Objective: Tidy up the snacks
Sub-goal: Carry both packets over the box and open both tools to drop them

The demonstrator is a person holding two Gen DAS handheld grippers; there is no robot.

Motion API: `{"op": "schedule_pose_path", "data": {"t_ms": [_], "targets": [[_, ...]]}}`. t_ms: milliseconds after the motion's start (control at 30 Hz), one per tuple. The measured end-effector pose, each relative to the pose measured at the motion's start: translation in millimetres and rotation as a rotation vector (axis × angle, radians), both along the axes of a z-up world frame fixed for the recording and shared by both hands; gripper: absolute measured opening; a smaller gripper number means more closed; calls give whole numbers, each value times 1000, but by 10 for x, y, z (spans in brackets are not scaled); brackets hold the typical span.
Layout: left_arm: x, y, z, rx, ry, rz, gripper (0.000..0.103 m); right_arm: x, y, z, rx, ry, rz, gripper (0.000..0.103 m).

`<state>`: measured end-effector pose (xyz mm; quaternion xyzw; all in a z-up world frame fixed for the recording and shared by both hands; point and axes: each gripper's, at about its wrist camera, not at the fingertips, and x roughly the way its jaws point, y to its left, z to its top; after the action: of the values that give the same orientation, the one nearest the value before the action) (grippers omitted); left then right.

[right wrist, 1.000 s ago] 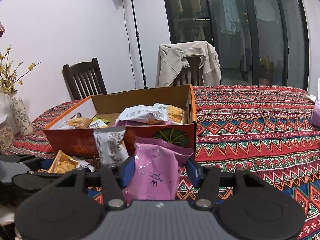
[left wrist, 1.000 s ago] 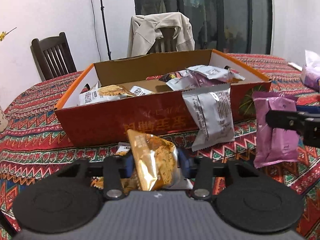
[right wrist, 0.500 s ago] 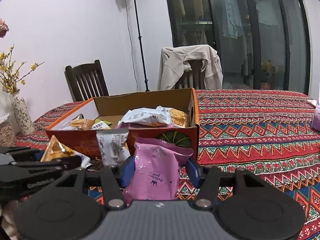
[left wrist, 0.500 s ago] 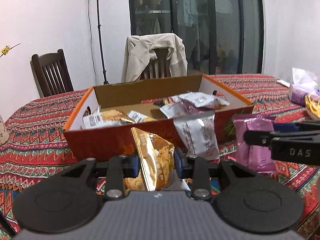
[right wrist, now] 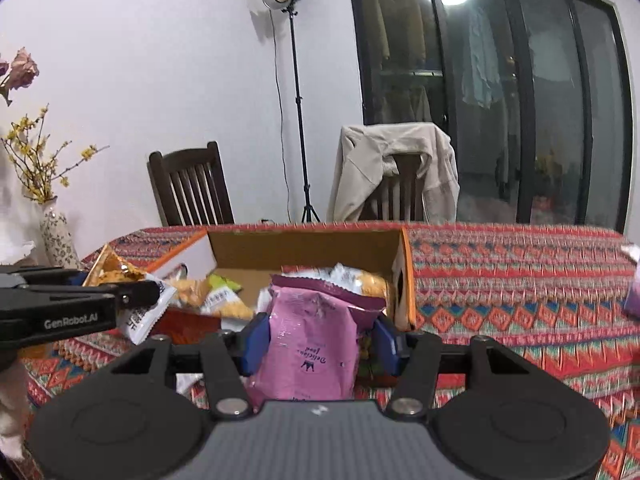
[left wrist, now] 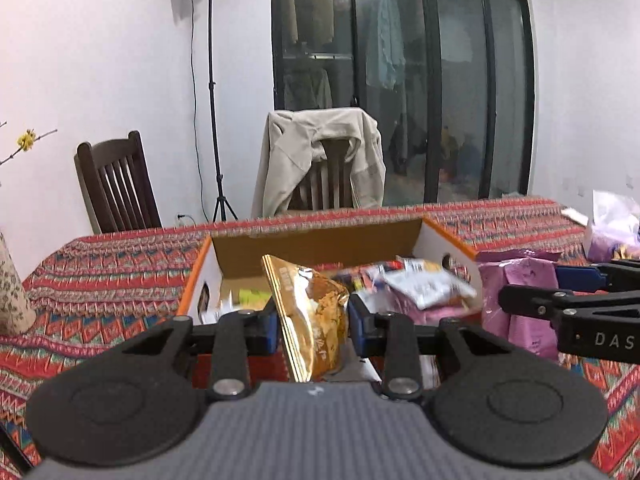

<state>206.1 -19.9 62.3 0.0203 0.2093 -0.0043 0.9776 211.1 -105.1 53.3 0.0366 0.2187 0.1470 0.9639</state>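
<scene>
My left gripper [left wrist: 312,326] is shut on a gold snack packet [left wrist: 310,316] and holds it upright just in front of the orange cardboard box [left wrist: 316,242]. My right gripper [right wrist: 318,336] is shut on a pink snack bag [right wrist: 312,344], held before the same box [right wrist: 304,244]. The box holds several loose snack packets [left wrist: 420,284]. In the left wrist view the right gripper's fingers [left wrist: 568,300] and the pink bag [left wrist: 520,292] show at the right. In the right wrist view the left gripper's fingers [right wrist: 80,300] and the gold packet [right wrist: 114,272] show at the left.
The table has a red patterned cloth [right wrist: 520,280]. A flowered vase [right wrist: 58,236] stands at the left edge. A purple tissue pack [left wrist: 612,232] sits far right. Two chairs [right wrist: 188,188], one with a beige jacket [right wrist: 396,168], and a light stand [right wrist: 296,100] stand behind the table.
Both grippers have risen with their packets and now look over the box's front wall into it. The box appears lower in both views.
</scene>
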Motion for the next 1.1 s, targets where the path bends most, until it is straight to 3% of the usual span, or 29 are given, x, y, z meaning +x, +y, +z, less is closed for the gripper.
{"op": "schedule_pose_path", "data": {"t_ms": [233,500,767,1100], "targets": [[286,39,168,-18,-29,29,34,352,194,237,-12,-8,15,55],[645,173,223,-74,-44,82,34,827,420,269,-12,8,-10,55],[838,384,-20,-110,-29,117,34,1091,410,62,9,-13,-73,55],[902,408,-225,-99,4,104,34,1221,373,-126,23,13,-55,55]]}}
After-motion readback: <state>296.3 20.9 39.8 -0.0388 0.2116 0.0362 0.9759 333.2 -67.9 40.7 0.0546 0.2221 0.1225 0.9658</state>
